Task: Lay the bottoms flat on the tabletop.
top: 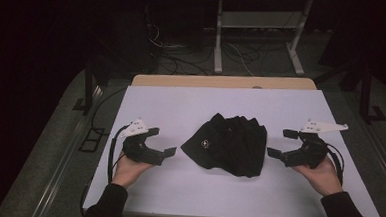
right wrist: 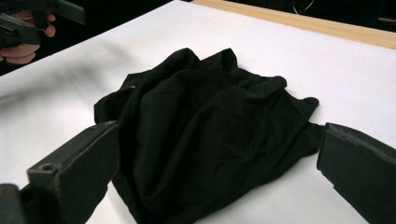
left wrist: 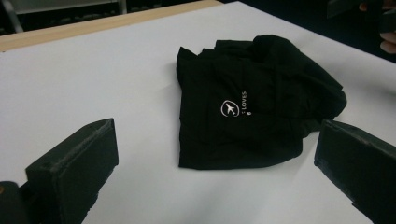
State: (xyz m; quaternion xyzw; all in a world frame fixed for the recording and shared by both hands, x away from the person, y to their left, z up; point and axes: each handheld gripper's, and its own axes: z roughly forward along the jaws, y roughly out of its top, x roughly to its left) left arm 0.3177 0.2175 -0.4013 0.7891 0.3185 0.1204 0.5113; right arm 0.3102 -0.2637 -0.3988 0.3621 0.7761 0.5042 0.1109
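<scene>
A black garment (top: 229, 143) lies bunched and roughly folded in the middle of the white table (top: 181, 103). It bears a small white round logo with a plane (left wrist: 229, 108). My left gripper (top: 161, 142) rests on the table to the garment's left, open, with nothing between its jaws. My right gripper (top: 282, 143) sits to the garment's right, open too, its jaws facing the cloth. In the left gripper view the garment (left wrist: 252, 102) lies ahead of the jaws; in the right gripper view the garment (right wrist: 205, 135) reaches in between them.
A wooden strip (top: 222, 82) runs along the table's far edge. Beyond it a white metal frame (top: 258, 27) stands on the dark floor amid cables (top: 183, 58). Bare table top lies in front of and behind the garment.
</scene>
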